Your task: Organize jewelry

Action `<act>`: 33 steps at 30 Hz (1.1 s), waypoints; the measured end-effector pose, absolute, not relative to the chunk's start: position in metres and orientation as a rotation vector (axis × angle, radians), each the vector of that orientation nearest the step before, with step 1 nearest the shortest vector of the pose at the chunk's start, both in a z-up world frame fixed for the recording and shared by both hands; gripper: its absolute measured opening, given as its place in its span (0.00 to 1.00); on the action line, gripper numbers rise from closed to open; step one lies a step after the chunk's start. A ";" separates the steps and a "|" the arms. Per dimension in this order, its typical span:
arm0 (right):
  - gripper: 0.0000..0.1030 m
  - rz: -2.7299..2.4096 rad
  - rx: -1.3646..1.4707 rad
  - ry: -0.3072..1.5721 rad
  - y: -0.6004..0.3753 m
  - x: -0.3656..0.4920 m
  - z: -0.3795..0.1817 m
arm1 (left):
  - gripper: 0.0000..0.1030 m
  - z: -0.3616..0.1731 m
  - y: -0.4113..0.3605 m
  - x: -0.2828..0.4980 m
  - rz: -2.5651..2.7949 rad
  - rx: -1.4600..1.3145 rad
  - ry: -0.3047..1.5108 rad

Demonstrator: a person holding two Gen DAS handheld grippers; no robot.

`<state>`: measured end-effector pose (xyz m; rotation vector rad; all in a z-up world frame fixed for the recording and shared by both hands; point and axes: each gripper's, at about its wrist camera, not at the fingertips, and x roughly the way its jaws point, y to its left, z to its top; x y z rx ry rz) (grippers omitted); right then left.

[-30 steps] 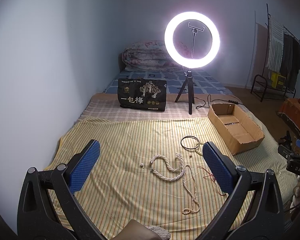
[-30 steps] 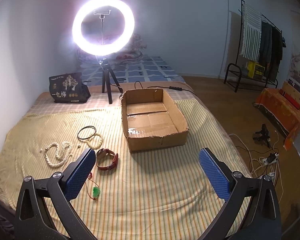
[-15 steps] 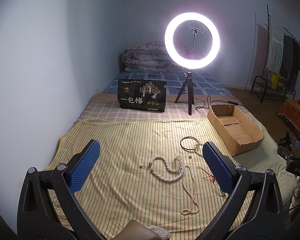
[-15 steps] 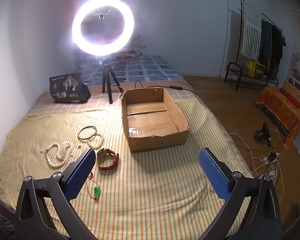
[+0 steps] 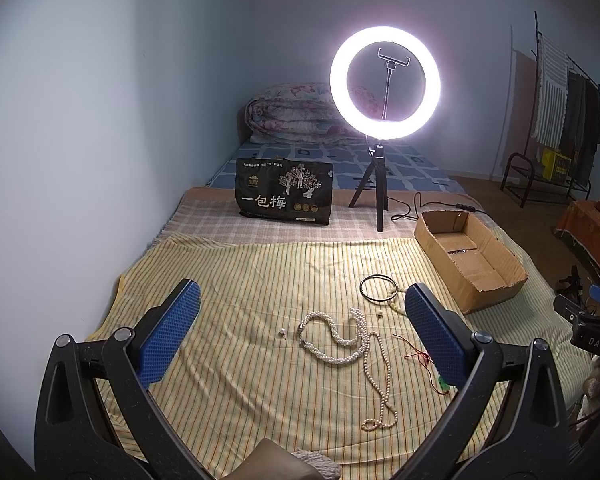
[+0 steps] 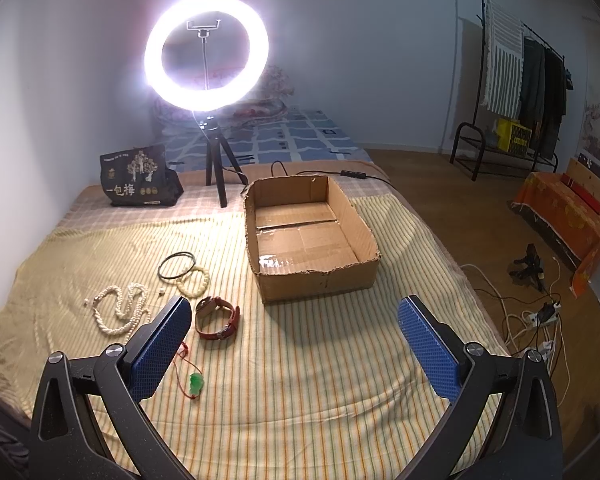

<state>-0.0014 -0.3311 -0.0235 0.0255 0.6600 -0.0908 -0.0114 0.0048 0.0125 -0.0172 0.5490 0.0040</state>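
Yellow striped cloth [image 6: 300, 380] covers a bed, and all the jewelry lies on it. Behind it a bright ring light [image 6: 206, 52] stands on a small black tripod, with a black bag [image 6: 137, 178] beside it near the wall.

Near the middle of the bed sits an open cardboard box [image 6: 312, 240], and nothing shows inside it.

To the left of the box lie the little things. One thin black ring [image 6: 176, 266] touches a pale bead bracelet [image 6: 193, 281]. Close in front of them is a red strap watch [image 6: 217, 318], curled in a loop. Further left is a thick pearl necklace [image 5: 332, 338], with a long thin bead string [image 5: 380, 384] running down from it toward the camera. Just left of the pearls sits one tiny loose bead [image 5: 282, 332] (too small to see well). A green pendant on a red cord [image 6: 195, 383] lies closest, by the right gripper's left finger.

Over the pearls hovers the left gripper [image 5: 302, 330], its blue pads spread wide apart and holding nothing. Above bare cloth in front of the box is the right gripper [image 6: 293, 348], also spread wide with nothing between its pads.

On the floor to the right are a clothes rack [image 6: 516, 80] and some white cables [image 6: 532, 316].
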 end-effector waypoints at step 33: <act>0.99 -0.069 0.028 0.693 -0.327 0.005 -0.030 | 1.00 0.004 0.016 0.004 0.037 -0.045 0.588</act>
